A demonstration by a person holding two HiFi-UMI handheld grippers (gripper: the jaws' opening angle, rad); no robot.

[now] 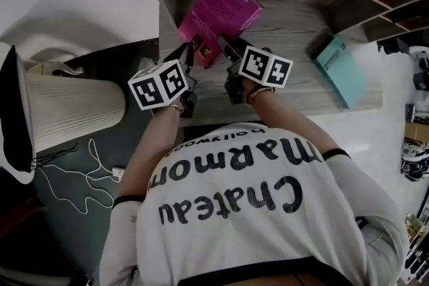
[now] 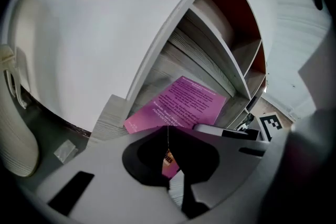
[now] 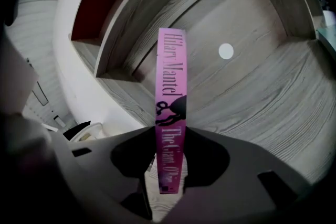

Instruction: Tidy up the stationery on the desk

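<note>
The right fingers [image 3: 207, 157] grip the pink book [image 3: 170, 102] by its spine, its length running straight ahead of them over the tabletop [image 1: 301, 27]; the left fingers [image 2: 149, 157], pinched shut, sit at its near corner.

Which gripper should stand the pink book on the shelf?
Right, probably. The right gripper clamps the pink book by its spine, squarely between its jaws; the left gripper, shut, seems to pinch only a thin edge.
</note>
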